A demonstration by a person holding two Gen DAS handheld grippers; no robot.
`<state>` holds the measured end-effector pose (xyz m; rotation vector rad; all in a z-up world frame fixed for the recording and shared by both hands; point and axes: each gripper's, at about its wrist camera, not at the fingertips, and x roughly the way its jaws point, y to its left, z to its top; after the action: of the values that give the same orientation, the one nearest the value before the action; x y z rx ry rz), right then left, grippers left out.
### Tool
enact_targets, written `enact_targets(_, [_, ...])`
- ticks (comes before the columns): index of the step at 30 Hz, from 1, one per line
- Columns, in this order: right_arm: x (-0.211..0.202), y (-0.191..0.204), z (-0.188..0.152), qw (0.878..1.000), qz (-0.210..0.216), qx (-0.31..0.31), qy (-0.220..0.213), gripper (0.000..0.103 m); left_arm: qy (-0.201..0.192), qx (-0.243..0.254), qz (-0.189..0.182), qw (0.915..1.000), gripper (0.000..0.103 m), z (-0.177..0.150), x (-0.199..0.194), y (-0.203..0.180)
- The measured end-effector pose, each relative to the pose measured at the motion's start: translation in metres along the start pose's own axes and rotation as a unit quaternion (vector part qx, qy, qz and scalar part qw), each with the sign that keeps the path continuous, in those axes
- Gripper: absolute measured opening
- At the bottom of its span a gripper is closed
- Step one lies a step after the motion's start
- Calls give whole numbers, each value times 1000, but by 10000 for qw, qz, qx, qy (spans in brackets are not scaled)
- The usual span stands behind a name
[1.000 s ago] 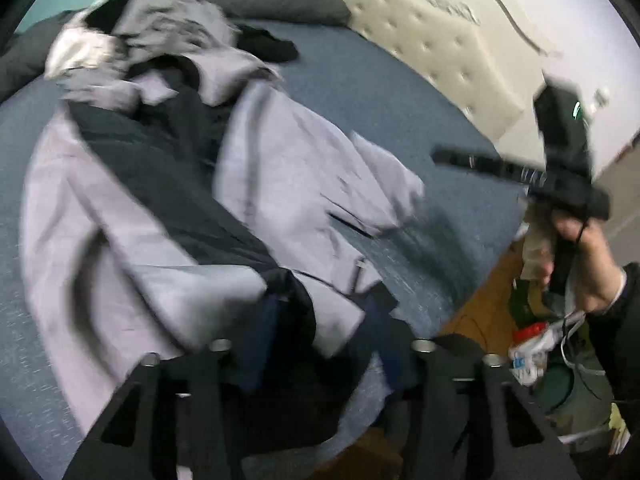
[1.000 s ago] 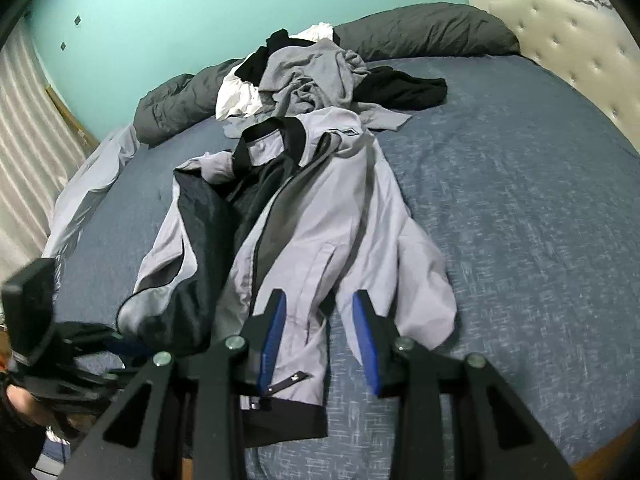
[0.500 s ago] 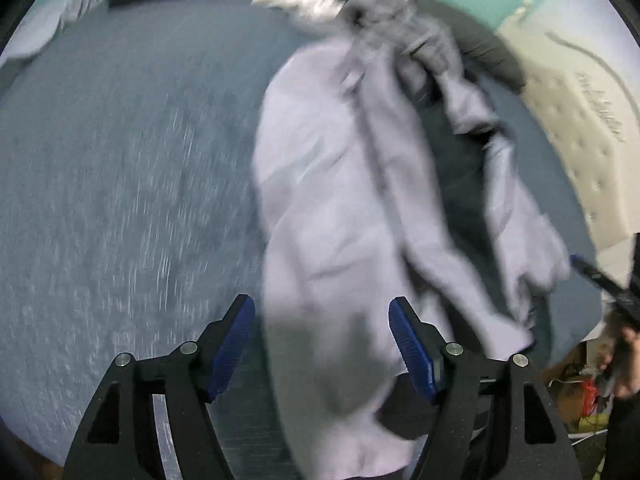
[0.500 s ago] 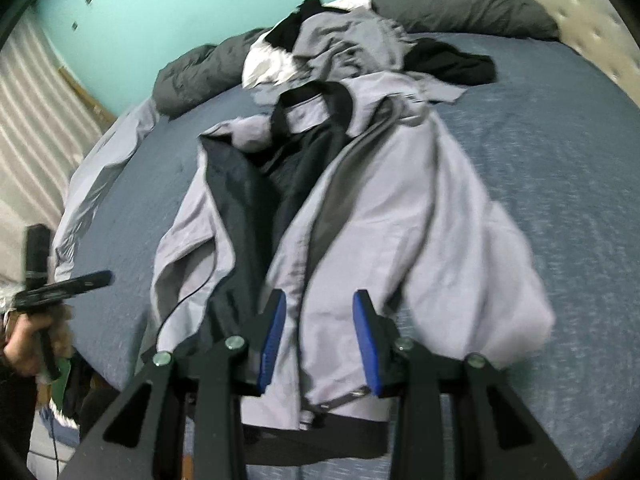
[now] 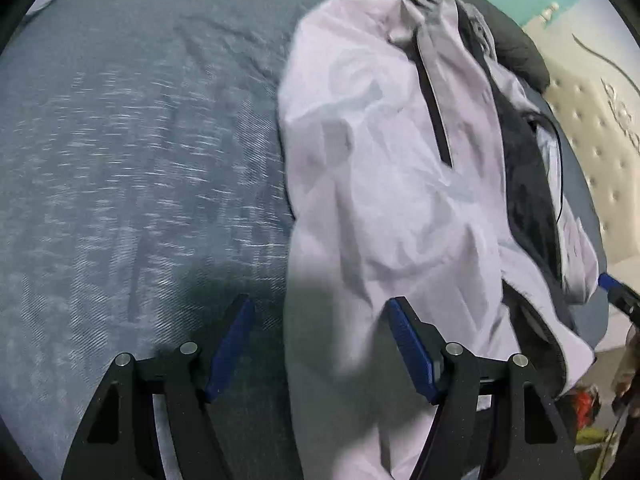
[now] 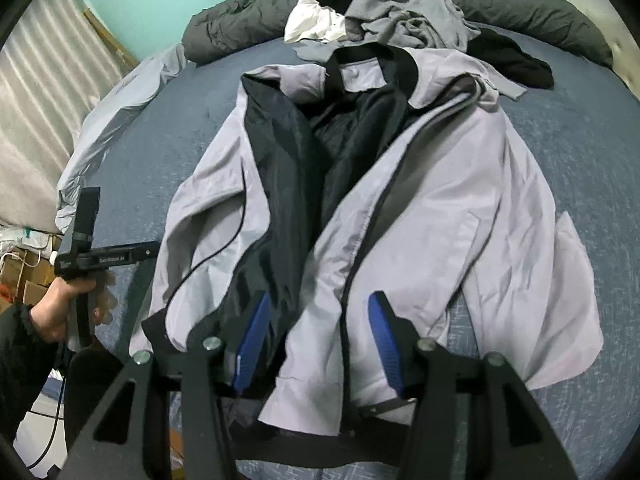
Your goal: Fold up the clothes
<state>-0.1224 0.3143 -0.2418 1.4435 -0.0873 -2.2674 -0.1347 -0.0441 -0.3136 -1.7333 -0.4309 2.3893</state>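
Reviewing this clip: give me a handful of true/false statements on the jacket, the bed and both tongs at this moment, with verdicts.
1. The light grey jacket lies open on the blue bed cover, its dark lining showing. True.
2. The jacket is already folded into a neat square. False: it is spread out unfolded, front panels apart.
3. The right tongs are clamped shut on the jacket hem. False: their jaws are opening, with jacket fabric between the blue pads but not pinched.
4. A pile of other clothes sits beyond the jacket's collar, near the dark pillows. True.
5. The left tongs are open over the jacket's edge. True.
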Motion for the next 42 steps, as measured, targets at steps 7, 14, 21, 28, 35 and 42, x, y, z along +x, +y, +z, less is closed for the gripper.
enact_targets(7, [4,-20,-4,9996,-177,195,55,52,-107,101,97,9998,12,4,4,1])
enact_targets(14, [-2,-46,-4,9977,-254,605,-186,52,-303,432,-13,9986,1,1,-16,-9])
enact_targets(21, [-23,-78,-9,9928,-455,993,-485,52,-897,665,268,9934,1,25,-96,2])
enact_targets(28, [-50,-131,1,9813,-960,1476,-782,52,-1476,461,1196,9807,1,79,-188,55])
enact_targets(35, [-60,-174,16,9749,-1401,1575,-709,52,-1604,40,1939,9678,1,128,-224,134])
enact_targets(42, [-36,-208,20,9802,-1306,1479,-168,56,-1413,-733,2438,9567,4,148,-209,191])
